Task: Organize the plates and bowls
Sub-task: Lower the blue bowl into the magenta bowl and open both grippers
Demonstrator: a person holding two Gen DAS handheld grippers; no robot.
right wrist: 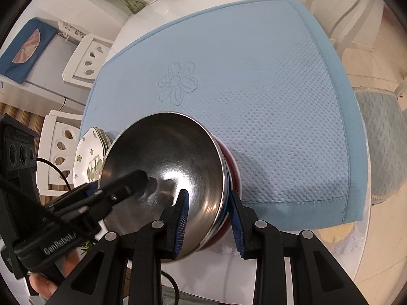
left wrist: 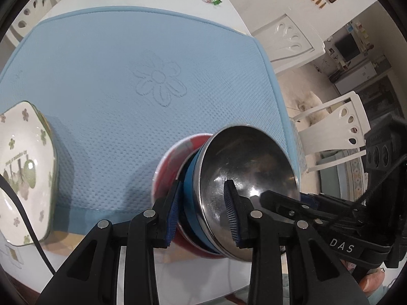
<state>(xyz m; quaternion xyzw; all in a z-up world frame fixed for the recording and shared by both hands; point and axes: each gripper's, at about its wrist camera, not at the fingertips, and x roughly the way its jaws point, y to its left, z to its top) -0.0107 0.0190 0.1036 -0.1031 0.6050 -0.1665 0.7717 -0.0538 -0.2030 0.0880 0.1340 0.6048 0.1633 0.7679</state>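
In the left wrist view, the left claw [left wrist: 203,213] is closed over the rim of a nested stack of bowls: one pad sits inside the steel bowl [left wrist: 251,157], the other presses on the outside of the stack, where a blue bowl [left wrist: 190,190] and a red bowl [left wrist: 170,162] sit beneath the steel one. The stack is tilted on edge above the near border of the light-blue mat [left wrist: 142,58], and the right claw [left wrist: 300,203] reaches in from the right, its tip inside the steel bowl. A stack of flower-patterned plates [left wrist: 23,167] rests at the mat's left edge, well apart from the bowls. In the right wrist view, the right claw [right wrist: 207,218] likewise pinches the stack's rim, one pad inside the steel bowl [right wrist: 168,147] and one outside against the red bowl [right wrist: 232,170], while the left claw [right wrist: 127,185] comes in from the left; the plates [right wrist: 87,157] show just behind the bowls. The step in hand appears to be carrying the nested bowls, both claws sharing the load, to a resting place on the mat. The next move likely calls for levelling the stack, lowering it evenly on both sides, and only then releasing.
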